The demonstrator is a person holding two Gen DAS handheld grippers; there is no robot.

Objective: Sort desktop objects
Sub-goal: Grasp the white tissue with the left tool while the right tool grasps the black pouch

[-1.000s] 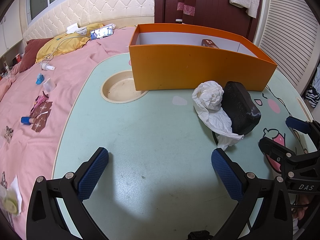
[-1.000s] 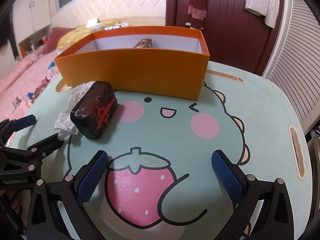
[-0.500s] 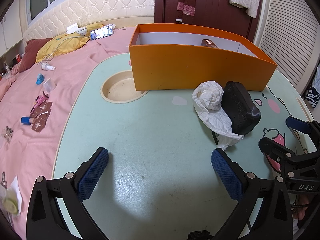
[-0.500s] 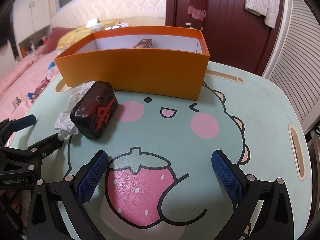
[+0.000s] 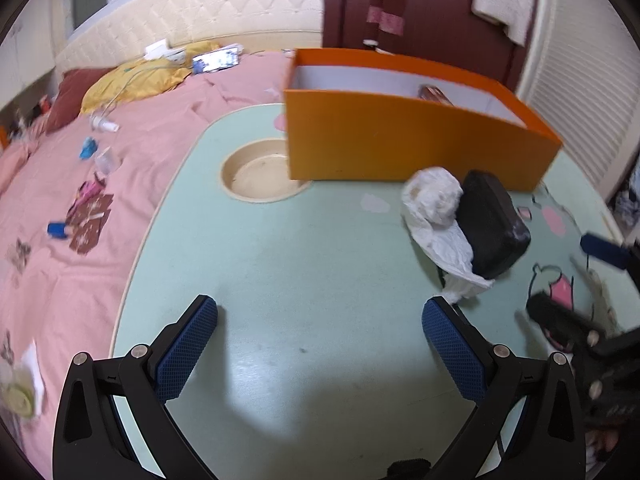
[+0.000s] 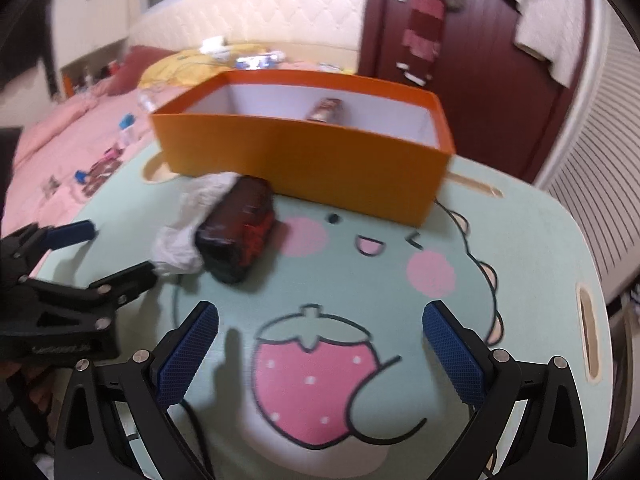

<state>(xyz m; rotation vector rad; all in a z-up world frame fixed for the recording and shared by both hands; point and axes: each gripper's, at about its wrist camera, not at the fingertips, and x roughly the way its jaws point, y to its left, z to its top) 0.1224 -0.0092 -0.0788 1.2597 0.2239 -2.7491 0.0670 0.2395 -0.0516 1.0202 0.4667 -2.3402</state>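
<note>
Desktop objects: a crumpled white tissue [image 5: 434,204] and a dark wrapped block with red markings [image 6: 238,228] lie touching each other on the mint-green table [image 5: 304,276], just in front of the orange box [image 5: 400,144].
Box contents: one small brown packet [image 6: 326,109] already lies inside, near the far wall.
Left gripper [image 5: 320,344]: jaws spread wide, nothing between them, over bare table with the tissue ahead and to its right.
Right gripper [image 6: 320,344]: jaws likewise released and empty, above the strawberry drawing [image 6: 316,380], with the block ahead and to its left.
Step in hand: likely the approach to a first pick.
Doing it well: take one item per gripper; straddle the block across its narrow width and clamp firmly; pinch the tissue at its bulky ball rather than its loose tail, which could drag.
Risk: the two items touch, so lifting one may shift the other.
</note>
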